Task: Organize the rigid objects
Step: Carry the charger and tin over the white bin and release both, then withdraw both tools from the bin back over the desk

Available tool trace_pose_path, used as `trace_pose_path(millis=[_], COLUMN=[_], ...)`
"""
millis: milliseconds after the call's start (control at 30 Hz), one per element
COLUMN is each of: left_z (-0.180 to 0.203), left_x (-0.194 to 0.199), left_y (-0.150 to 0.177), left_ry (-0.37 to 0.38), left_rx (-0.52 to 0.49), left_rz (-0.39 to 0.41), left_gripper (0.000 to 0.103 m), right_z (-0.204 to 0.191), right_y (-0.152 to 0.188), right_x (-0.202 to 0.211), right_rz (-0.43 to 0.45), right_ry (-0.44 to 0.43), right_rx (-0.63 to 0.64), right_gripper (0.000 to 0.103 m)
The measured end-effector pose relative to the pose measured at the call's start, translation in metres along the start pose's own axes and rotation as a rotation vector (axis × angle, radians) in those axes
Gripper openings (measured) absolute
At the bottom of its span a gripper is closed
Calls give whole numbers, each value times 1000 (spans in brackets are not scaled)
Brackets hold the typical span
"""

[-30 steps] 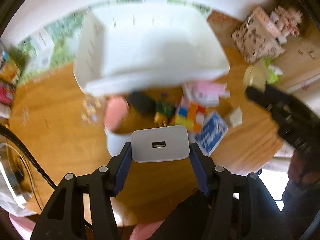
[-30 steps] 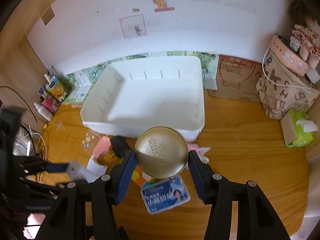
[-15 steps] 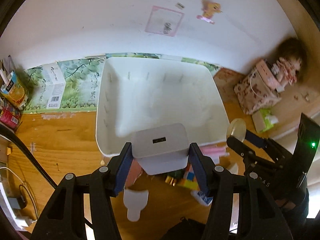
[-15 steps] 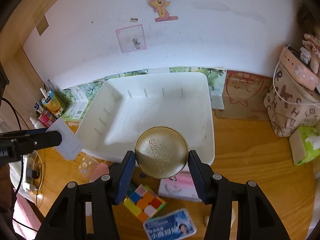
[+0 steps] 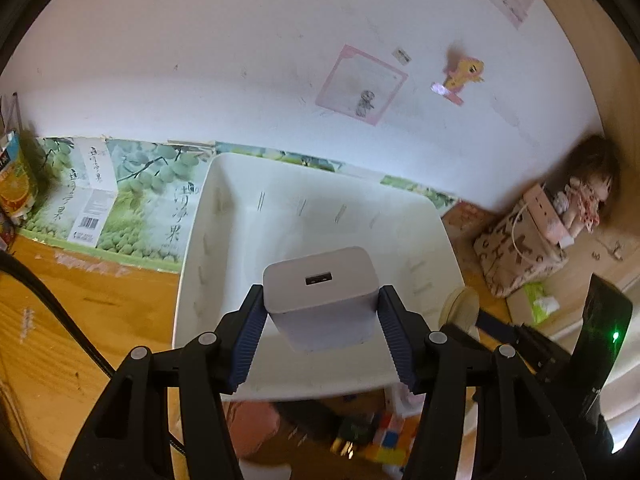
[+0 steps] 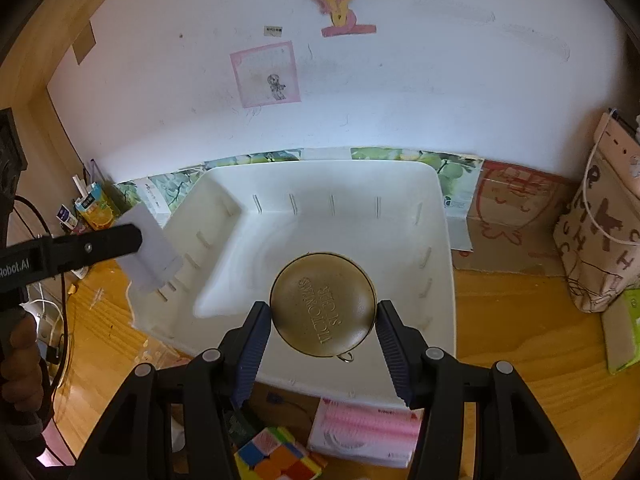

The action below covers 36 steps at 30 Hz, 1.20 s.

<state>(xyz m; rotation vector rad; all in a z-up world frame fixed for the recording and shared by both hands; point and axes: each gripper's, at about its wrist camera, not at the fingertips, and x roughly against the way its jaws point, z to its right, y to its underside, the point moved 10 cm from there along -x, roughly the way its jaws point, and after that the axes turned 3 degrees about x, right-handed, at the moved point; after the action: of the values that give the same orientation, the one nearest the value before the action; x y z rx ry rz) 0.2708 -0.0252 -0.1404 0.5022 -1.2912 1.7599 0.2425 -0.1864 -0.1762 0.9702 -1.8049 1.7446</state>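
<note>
Left gripper [image 5: 320, 312] clamped on white charger [image 5: 322, 296] — square between both pads, right gripper [image 6: 322, 320] clamped on gold round tin [image 6: 323, 304], both above white bin [image 6: 440, 280].

A white wall [image 6: 400, 100] carries a pony sticker [image 6: 338, 4] and a pink-edged drawing [image 6: 266, 74]. Flattened grape-printed cartons [image 5: 120, 200] lean along its foot above the wooden desk [image 6: 520, 340]. A patterned bag [image 6: 600, 236] stands at right beside a green tissue pack [image 6: 626, 328]; a doll [image 5: 582, 196] sits in the corner. Juice cartons [image 6: 94, 206] stand at left.
</note>
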Motion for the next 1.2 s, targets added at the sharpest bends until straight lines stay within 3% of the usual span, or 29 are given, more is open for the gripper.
trace_pose_path(millis=[100,600,700,833,1067,1200], left_z=[-3,-10,-6,-1,7,12], left_x=[-9,-53,-48,-44,-31,-17], left_y=[-2,13,6,2,-1,-3], left_ry=[-3,1,23,-6,-2,-6], left_rx=[9,58,51,-11,-34,-60], left_rz=[9,-106,-64,-42,-8,19], left_gripper=[59,59,61,69,79,81], right_z=[1,9,11,10,3,2], right_y=[0,13,13,10,5,0], right_x=[-11,-43,-45,-43,-33,-22], right_rz=[1,-48,-46,-38,-5,21], right_ry=[2,-12,-11,-14,-30,-23], right_rx=[-6,-89,-100,-94,-92,-90], right_gripper=[55,55,55,64,79,81])
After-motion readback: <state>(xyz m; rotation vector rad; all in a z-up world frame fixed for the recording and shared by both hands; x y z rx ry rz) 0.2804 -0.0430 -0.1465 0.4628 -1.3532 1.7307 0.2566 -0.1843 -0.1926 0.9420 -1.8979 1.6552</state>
